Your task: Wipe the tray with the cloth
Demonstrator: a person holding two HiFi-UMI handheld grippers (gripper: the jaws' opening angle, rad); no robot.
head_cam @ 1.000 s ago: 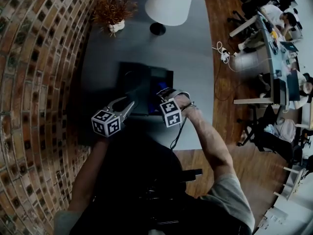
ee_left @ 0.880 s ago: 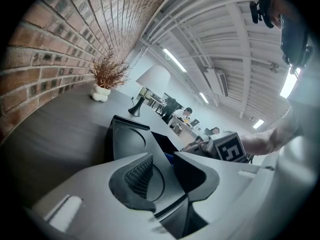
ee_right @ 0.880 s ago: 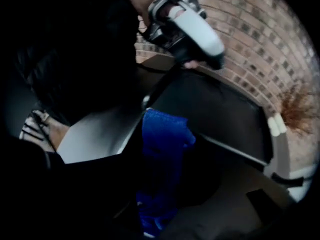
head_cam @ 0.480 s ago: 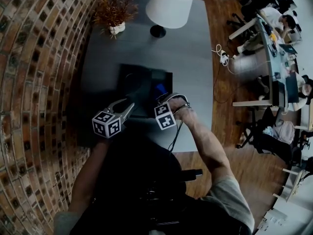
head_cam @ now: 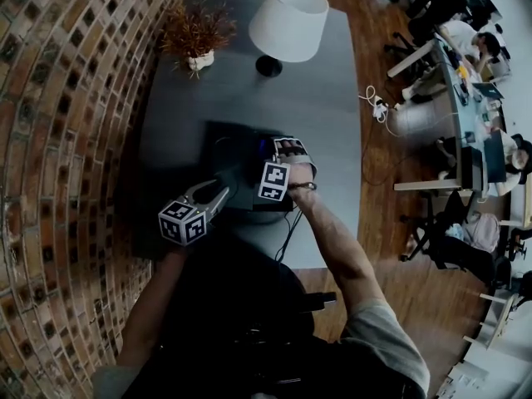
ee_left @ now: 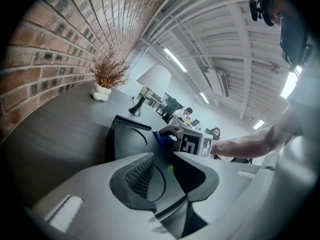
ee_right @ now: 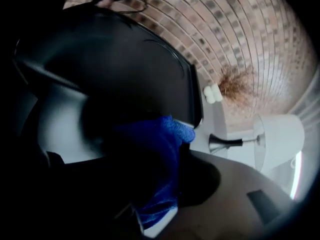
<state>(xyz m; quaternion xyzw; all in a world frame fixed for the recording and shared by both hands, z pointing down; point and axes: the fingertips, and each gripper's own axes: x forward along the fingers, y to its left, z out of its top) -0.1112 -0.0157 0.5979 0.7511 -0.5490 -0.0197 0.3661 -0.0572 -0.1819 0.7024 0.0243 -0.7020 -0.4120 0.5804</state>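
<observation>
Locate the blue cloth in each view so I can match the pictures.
Head view: cloth at centre, a blue sliver on the black tray.
Left gripper view: cloth at centre, bunched on the tray's far side.
Right gripper view: cloth at lower centre, clamped in the right tongs.
Shared landmark: the white lamp.

Dark grey table [head_cam: 332, 123], long side running along the brick wall [head_cam: 66, 140]. Black rectangular tray [head_cam: 224, 140] lying flat on it, close to the near edge, with a round recess moulded into the left part. Beyond the tray, far-left and toward the wall: dried plant in a small white pot [head_cam: 195, 36], upright, well apart from the tray. Beyond the tray, far-right: lamp [head_cam: 287, 19] with white shade on a round black base, also well apart from the tray, just right of the plant.
</observation>
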